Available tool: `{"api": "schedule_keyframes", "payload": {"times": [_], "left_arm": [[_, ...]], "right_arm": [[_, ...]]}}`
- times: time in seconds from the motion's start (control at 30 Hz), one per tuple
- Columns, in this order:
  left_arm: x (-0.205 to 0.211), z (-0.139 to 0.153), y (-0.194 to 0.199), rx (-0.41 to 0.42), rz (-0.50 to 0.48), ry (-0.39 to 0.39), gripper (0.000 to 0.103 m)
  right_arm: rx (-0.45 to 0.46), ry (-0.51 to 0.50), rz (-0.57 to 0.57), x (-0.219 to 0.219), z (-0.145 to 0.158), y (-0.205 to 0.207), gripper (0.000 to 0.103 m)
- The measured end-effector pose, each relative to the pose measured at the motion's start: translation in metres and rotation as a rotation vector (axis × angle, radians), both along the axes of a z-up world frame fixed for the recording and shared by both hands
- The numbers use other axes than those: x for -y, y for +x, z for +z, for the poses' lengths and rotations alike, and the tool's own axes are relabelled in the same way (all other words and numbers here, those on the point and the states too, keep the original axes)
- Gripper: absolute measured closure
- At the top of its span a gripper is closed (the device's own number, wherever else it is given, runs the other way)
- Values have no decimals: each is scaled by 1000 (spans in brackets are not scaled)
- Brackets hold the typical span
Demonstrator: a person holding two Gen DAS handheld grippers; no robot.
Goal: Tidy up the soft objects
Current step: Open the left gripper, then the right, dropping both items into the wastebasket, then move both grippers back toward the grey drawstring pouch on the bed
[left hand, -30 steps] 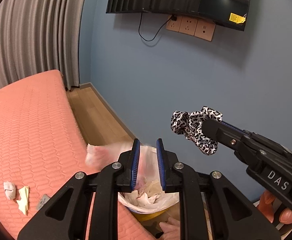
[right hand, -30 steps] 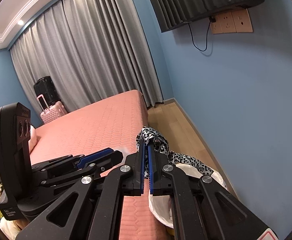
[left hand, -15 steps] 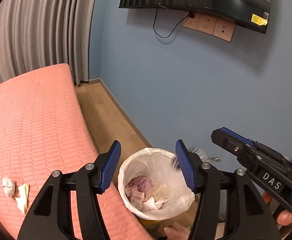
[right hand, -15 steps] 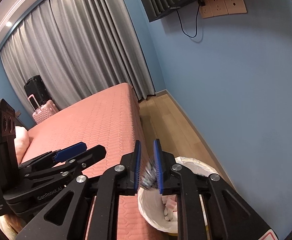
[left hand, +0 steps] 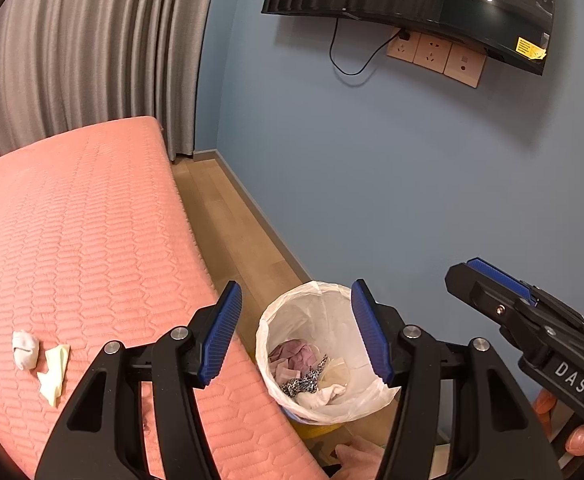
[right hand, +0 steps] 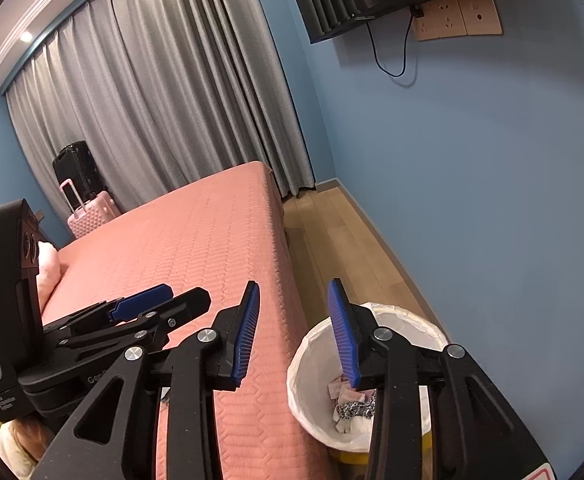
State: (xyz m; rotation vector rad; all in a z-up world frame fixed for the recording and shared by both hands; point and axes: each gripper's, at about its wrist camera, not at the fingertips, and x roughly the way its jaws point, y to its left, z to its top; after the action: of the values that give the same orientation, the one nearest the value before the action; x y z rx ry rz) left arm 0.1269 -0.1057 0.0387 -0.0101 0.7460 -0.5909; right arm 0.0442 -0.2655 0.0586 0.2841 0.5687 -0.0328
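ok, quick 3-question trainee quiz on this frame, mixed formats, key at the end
1. True or false: the leopard-print cloth lies inside the lined bin.
2. Multiple choice: what is between the left gripper fingers? A) a white sock B) a pink cloth C) nothing
3. Short answer: which loose items lie on the pink bed?

Key:
1. True.
2. C. The fingers stand apart with nothing between them. The right gripper is opening, also with nothing between its fingers.
3. A small white bundle and a pale yellow scrap beside it.
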Motion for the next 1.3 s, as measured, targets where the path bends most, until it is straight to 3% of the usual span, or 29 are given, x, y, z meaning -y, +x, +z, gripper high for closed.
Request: {"api": "schedule_keyframes", "payload": {"times": [0.13,0.27,0.77,1.07,1.3], "left_arm": [[-16,-1,-5,-4,22,-8,48],[-35,-6,-10,-15,52,-5,40],[-129,-35,-18,-69,243,1,40],[-186,-66,-18,-127,357,21,40],[-222,-95,-17,-174,407,50,39]], "right_arm": [[-14,-20,24,-17,-4,-5,68],[-26,-16,57,-35,-11,-8,68],[-104,10,184,-116,-48,-3,64],[-176,10,253,-172,-83,18,56],[-246,14,294,-204,-118,41,56]]}}
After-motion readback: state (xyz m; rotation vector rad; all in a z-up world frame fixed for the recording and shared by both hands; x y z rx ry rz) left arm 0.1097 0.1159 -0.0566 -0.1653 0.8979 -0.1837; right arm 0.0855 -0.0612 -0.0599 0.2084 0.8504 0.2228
